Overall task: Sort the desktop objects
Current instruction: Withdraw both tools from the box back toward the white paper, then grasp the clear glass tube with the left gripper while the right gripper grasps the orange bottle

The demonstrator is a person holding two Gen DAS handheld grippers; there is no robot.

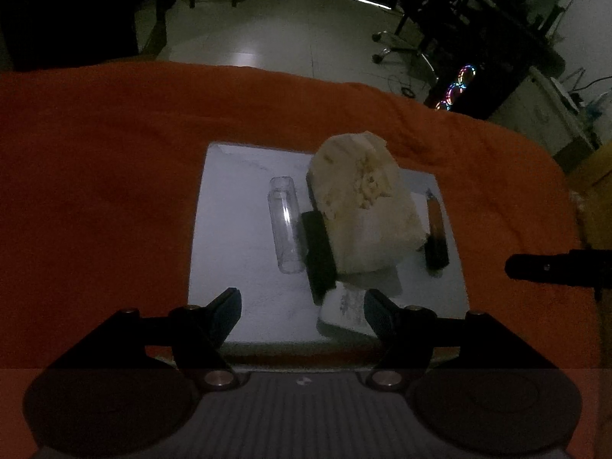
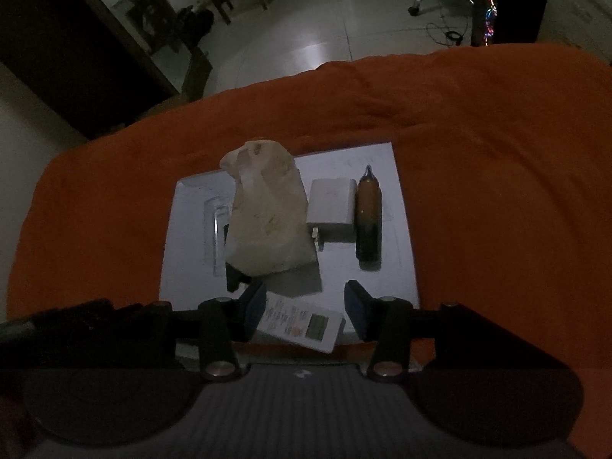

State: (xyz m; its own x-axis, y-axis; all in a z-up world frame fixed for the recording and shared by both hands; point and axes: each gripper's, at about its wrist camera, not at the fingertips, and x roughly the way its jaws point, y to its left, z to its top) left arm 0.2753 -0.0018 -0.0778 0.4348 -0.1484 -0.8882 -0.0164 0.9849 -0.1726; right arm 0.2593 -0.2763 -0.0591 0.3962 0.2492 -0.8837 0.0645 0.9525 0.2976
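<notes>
Desktop objects are lying together on a pale flat board (image 1: 229, 237) that is resting on an orange cloth (image 1: 95, 153) covering the tabletop. Going from the left in the left wrist view, a clear glass tube (image 1: 285, 225) is lying lengthwise, just beside a black bar-shaped item (image 1: 319, 256). Next, a crumpled whitish bag (image 1: 363, 202) is sitting over the middle of the group, partly hiding a white box (image 2: 332, 206) that is showing more fully in the right wrist view. A printed white card (image 2: 302, 323) is lying at the near edge of the board. Furthest right, a brown bottle (image 2: 368, 214) with a dark lower part is lying on its side, close to the white box. The left tool (image 1: 302, 306) is hovering over the near edge with its jaws spread wide and gripping nothing. The right tool (image 2: 304, 306) is likewise standing wide and empty, its fingers framing the printed card.
</notes>
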